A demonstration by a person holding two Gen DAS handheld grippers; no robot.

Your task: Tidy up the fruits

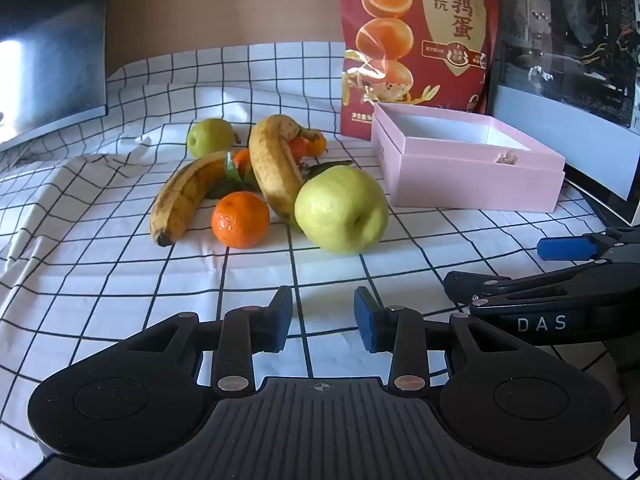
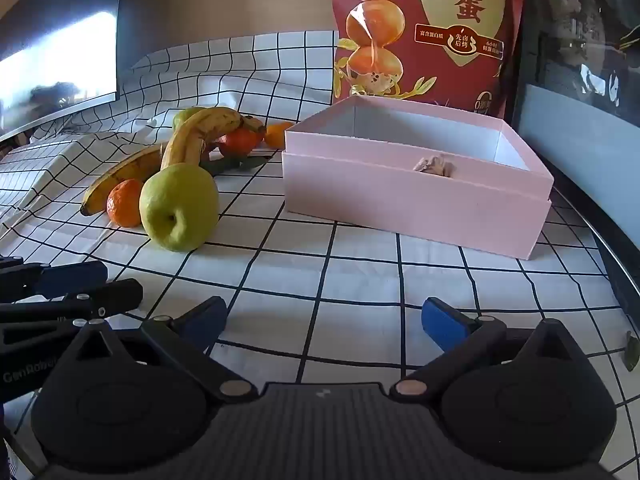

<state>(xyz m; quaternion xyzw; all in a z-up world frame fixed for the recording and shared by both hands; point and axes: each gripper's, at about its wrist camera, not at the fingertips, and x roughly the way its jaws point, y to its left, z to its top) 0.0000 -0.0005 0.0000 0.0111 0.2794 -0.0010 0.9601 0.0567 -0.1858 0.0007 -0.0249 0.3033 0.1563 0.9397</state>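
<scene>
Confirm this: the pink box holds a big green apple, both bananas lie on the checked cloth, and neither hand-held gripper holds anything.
Wrong on the apple. In the right wrist view, the big green apple sits on the checked cloth beside the pink box, not inside it. The rest stands.

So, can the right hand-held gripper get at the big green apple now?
Probably yes. The right hand-held gripper is open and empty, the big green apple sits at the pile's near edge, and only bare checked cloth lies between.
</scene>
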